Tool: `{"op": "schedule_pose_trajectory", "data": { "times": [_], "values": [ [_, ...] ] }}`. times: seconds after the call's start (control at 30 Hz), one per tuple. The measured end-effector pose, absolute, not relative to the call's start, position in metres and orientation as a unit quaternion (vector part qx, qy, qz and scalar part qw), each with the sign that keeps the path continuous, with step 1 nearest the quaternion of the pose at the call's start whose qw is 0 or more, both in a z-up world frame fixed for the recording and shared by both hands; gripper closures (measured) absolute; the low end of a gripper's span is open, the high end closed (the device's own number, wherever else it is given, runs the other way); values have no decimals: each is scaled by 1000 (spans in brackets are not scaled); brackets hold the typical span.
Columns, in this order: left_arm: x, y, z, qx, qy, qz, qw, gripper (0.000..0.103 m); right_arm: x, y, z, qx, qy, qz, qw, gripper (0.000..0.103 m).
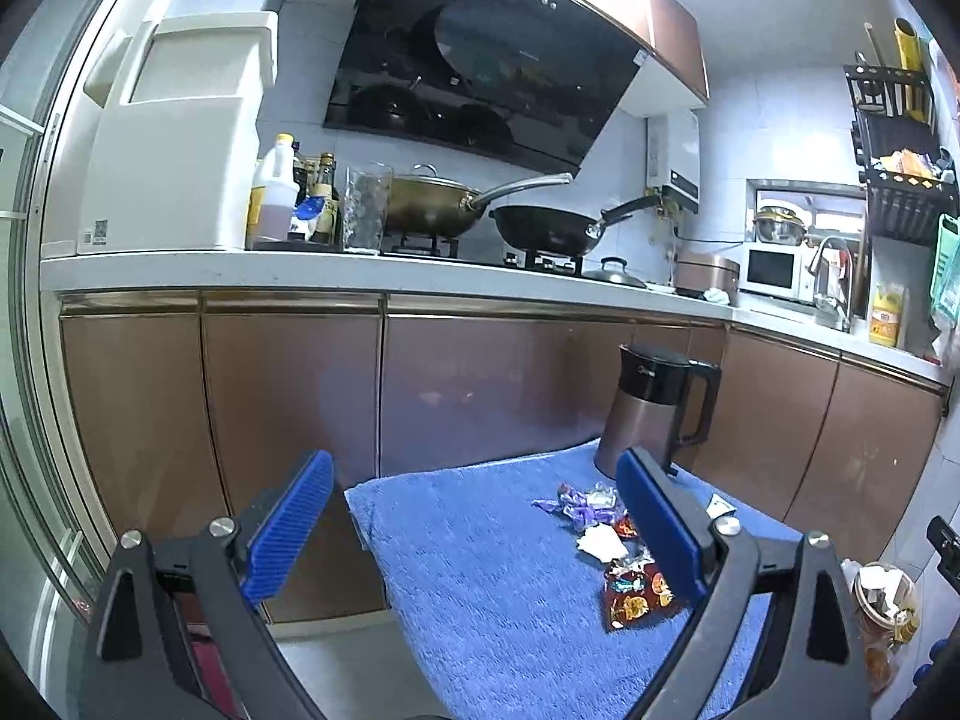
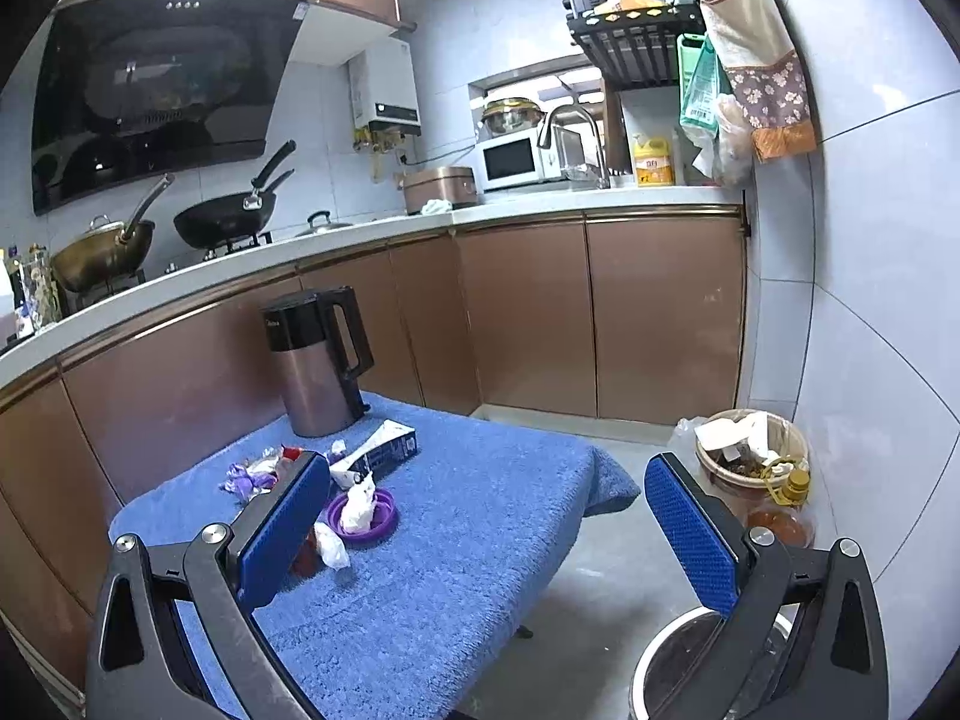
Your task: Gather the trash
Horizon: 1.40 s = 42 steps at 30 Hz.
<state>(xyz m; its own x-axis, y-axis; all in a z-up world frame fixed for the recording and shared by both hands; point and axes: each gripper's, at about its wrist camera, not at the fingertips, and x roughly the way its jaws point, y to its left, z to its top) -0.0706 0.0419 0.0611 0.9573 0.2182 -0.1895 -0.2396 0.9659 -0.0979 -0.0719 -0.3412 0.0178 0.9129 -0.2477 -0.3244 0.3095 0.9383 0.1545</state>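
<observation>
Litter lies on a table under a blue towel [image 2: 480,480]. The right wrist view shows purple wrappers [image 2: 247,478], a torn carton [image 2: 384,450], a purple bowl [image 2: 384,519] holding a white tissue [image 2: 359,501], and a crumpled white scrap [image 2: 333,547]. The left wrist view shows the purple wrappers [image 1: 570,505], white paper [image 1: 600,542] and a red patterned wrapper [image 1: 637,592] just inside the right finger. My left gripper [image 1: 480,531] hangs open above the towel [image 1: 480,570], holding nothing. My right gripper [image 2: 489,531] is open over the table's right edge, also holding nothing.
A brown electric kettle [image 2: 318,360] stands at the table's far side, behind the litter. A trash-filled basket [image 2: 750,450] sits on the floor by the right wall, an oil bottle [image 2: 792,483] beside it. A round metal container [image 2: 672,660] is below the right gripper. Cabinets [image 1: 480,384] lie behind.
</observation>
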Motion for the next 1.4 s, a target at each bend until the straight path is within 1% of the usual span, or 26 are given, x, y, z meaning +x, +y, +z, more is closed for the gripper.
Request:
{"op": "schedule_pose_trajectory", "data": {
  "times": [0.2, 0.33, 0.57, 0.87, 1.1, 1.4],
  "values": [
    [-72, 40, 63, -49, 91, 112, 988, 7, -75, -345, 23, 114, 136, -142, 974, 0],
    [-72, 35, 61, -40, 90, 112, 989, 7, -73, -348, 22, 124, 143, -138, 972, 0],
    [-64, 33, 55, -37, 102, 105, 989, 7, -62, -343, 14, 110, 154, -128, 974, 0],
    [-43, 36, 39, -42, 132, 105, 985, 7, -46, -334, 1, 113, 176, -108, 972, 0],
    [-23, 39, 26, -44, 152, 101, 982, 7, -34, -326, -2, 99, 168, -97, 976, 0],
    [9, 50, -3, -44, 199, 74, 976, 7, -8, -329, -22, 116, 213, -84, 966, 1]
  ]
}}
